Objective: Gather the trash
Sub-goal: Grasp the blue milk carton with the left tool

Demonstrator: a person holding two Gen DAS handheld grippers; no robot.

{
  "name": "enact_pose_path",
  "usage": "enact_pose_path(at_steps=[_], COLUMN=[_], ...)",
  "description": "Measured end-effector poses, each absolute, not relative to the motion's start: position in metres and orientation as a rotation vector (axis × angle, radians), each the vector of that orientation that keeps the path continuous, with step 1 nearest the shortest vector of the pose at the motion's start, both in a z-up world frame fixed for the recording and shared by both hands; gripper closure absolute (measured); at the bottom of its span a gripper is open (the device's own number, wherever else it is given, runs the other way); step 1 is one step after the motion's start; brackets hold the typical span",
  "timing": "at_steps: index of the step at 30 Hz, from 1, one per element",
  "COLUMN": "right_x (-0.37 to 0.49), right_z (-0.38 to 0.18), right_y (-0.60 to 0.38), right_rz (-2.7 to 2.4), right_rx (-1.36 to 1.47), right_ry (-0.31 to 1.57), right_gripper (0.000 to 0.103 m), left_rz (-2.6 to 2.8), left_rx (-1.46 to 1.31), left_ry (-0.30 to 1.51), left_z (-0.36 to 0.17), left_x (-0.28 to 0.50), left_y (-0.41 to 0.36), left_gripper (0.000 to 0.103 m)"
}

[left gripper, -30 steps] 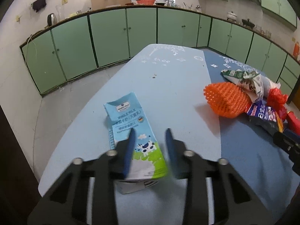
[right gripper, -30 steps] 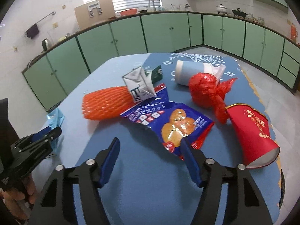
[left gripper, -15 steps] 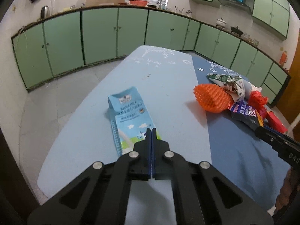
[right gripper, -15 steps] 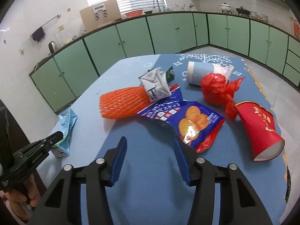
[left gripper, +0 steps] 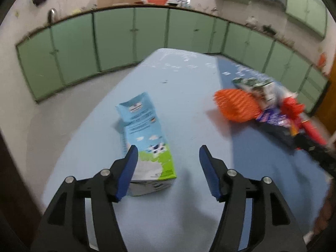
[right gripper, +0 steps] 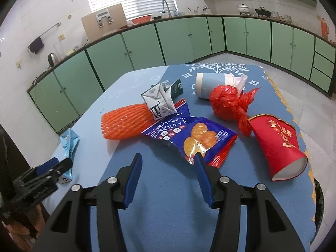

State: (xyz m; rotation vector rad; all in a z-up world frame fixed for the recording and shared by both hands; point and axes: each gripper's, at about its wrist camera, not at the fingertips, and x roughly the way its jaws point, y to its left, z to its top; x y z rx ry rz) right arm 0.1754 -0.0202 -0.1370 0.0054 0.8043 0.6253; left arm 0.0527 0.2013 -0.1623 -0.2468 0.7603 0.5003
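Observation:
A blue and green milk carton (left gripper: 147, 138) lies flat near the table's left edge. My left gripper (left gripper: 168, 157) is open just above its near end, left finger over the carton; it also shows in the right wrist view (right gripper: 52, 168). My right gripper (right gripper: 168, 163) is open and empty, close in front of a blue biscuit wrapper (right gripper: 189, 134). Around it lie an orange foam net (right gripper: 124, 121), a folded white carton (right gripper: 160, 100), a red plastic bag (right gripper: 229, 103), a red paper cup (right gripper: 277, 145) and a blue-white cup (right gripper: 212, 84).
The blue table (right gripper: 168, 199) has a lighter blue left part (left gripper: 178, 88). Green cabinets (right gripper: 147, 42) line the walls beyond grey floor (left gripper: 63, 109). The table's left edge is close to the milk carton.
My left gripper was closing a second ago, fully shut half a second ago, and now stands wide open over the milk carton. My right gripper moved slightly closer to the biscuit wrapper.

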Motion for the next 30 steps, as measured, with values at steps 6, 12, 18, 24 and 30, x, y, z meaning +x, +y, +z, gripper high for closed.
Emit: enact_pose_path(at_steps=[6, 12, 18, 24, 30], right_x=[0.179, 0.181, 0.180, 0.180, 0.182], right_z=[-0.142, -0.143, -0.142, -0.142, -0.141], right_y=[-0.022, -0.025, -0.027, -0.027, -0.031], right_rz=[0.626, 0.621, 0.617, 0.613, 0.596], right_rx=[0.006, 0.013, 0.010, 0.006, 0.007], right_ry=[0.812, 0.812, 0.806, 0.806, 0.804], right_gripper=[0.052, 0.052, 0.052, 0.052, 0.052], left_rz=[0.579, 0.597, 0.607, 0.595, 0.569], left_rx=[-0.240, -0.225, -0.233, -0.287, -0.308], left_ry=[0.774, 0.734, 0.797, 0.814, 0.797], left_z=[-0.163, -0.154, -0.171, -0.182, -0.179], left_x=[0.052, 0.046, 0.056, 0.066, 0.062], left_y=[0.204, 0.203, 0.211, 0.219, 0.215], left_gripper=[0.032, 0.023, 0.022, 0.051, 0.058])
